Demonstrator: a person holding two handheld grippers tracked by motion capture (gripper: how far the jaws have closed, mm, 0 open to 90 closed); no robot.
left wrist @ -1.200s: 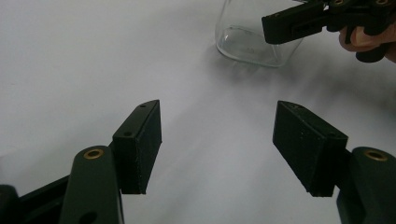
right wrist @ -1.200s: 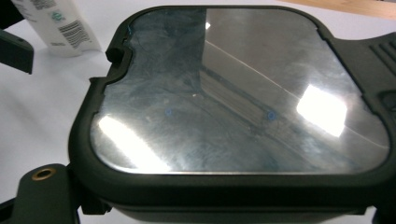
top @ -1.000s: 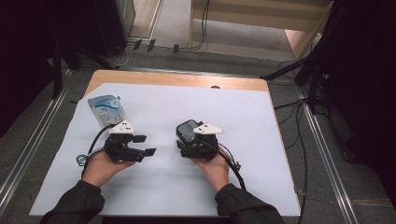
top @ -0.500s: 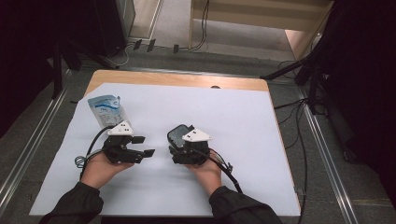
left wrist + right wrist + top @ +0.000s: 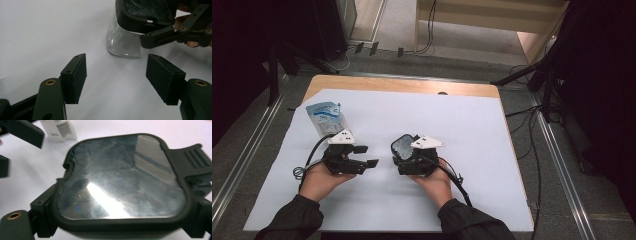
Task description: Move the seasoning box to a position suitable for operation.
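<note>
Both grippers sit low over the white sheet (image 5: 472,150) that covers most of the wooden table (image 5: 377,84), each held in one of the person's hands. Right gripper (image 5: 404,156), near the middle of the sheet, is clamped on a clear container with a black-framed lid (image 5: 122,180); its jaws press the container's two sides just under the lid, and in the right gripper view the glossy, scuffed lid panel faces the camera. In the left gripper view the container's clear rounded body (image 5: 123,43) rests on the sheet, with the right gripper's black jaw across it below the lid rim. Left gripper (image 5: 116,78) lies just beside it, pointing toward the container, its jaws spread wide with nothing between the pads, apart from the container. Behind the left gripper, near the sheet's far left corner, lies a small blue-and-white pouch (image 5: 326,116), untouched.
</note>
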